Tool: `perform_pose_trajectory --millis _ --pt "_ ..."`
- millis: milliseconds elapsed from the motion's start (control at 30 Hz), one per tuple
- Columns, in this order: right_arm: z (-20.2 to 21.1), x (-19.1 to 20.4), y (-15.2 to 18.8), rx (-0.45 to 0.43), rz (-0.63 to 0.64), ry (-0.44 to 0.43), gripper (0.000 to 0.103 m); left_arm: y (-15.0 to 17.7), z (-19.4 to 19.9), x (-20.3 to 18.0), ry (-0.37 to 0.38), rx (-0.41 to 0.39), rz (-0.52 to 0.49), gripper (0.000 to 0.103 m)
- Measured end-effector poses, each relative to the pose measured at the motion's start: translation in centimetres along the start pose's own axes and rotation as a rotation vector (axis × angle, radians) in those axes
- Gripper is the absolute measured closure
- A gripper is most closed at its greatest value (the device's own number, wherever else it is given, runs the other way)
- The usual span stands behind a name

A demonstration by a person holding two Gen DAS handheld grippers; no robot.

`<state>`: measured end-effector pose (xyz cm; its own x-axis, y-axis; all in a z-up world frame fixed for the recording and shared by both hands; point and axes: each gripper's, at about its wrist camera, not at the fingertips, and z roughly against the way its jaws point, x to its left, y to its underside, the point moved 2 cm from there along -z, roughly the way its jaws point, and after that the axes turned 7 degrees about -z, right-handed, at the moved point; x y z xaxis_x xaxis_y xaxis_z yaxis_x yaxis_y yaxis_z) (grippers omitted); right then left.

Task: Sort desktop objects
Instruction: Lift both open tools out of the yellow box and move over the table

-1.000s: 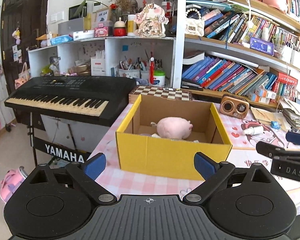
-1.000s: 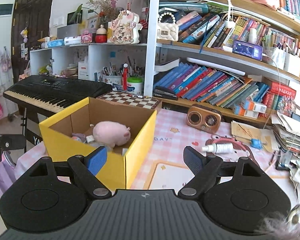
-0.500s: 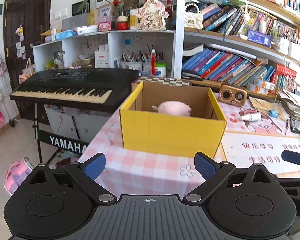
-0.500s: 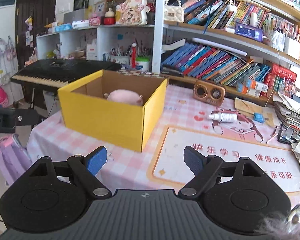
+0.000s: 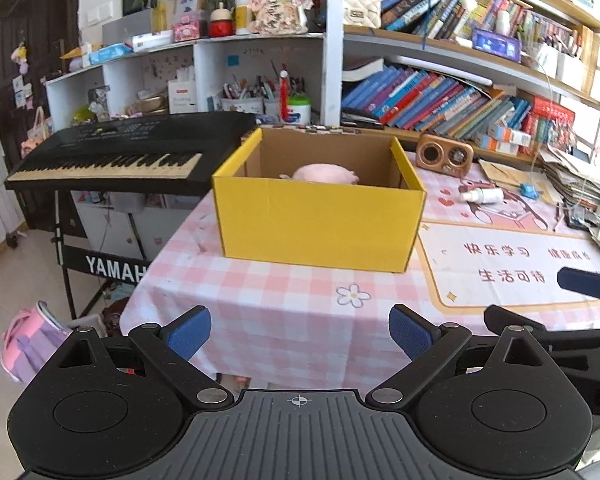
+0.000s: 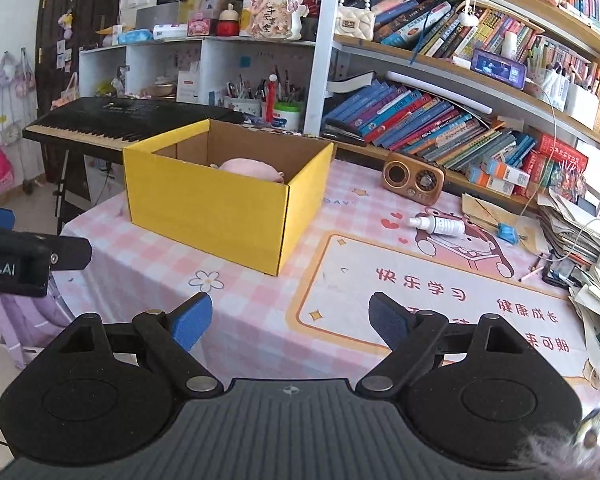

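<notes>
An open yellow cardboard box stands on the pink checked tablecloth, and a pink plush toy lies inside it. My left gripper hangs open and empty over the table's near edge, well short of the box. Nothing sits between the fingers of my right gripper, which is open above the cloth to the right of the box. A white spray bottle lies on the pink mat behind. Each gripper shows at the edge of the other's view.
A small brown retro radio and a blue clip sit near the bookshelf. Stacked papers crowd the right side. A black keyboard stands left of the table, with a pink bag on the floor.
Both grippers have pulled back from the box and sunk a little, so the box looks smaller and farther. The plush toy stays in the box. Both stay open.
</notes>
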<state>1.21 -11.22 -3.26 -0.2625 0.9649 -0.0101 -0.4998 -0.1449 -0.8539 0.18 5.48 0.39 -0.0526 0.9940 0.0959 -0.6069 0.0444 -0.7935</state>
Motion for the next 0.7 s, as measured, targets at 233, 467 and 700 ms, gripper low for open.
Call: perform_pose_trajectory --millis 233,467,700 --pt "-0.2 -0.9 0.3 0.008 -0.006 0.034 0.018 -0.2 -0.4 -1.1 0.027 0.0 -0.042 0.005" --pt "-0.2 -2.4 0.6 0.02 -0.027 0.073 0.018 -0.7 -1.3 -2.3 0.061 0.006 -0.059 0.005" --pt "-0.1 -5.2 1.1 0.046 -0.058 0.133 0.018 -1.5 -2.8 -5.2 0.134 0.021 -0.096 0.005"
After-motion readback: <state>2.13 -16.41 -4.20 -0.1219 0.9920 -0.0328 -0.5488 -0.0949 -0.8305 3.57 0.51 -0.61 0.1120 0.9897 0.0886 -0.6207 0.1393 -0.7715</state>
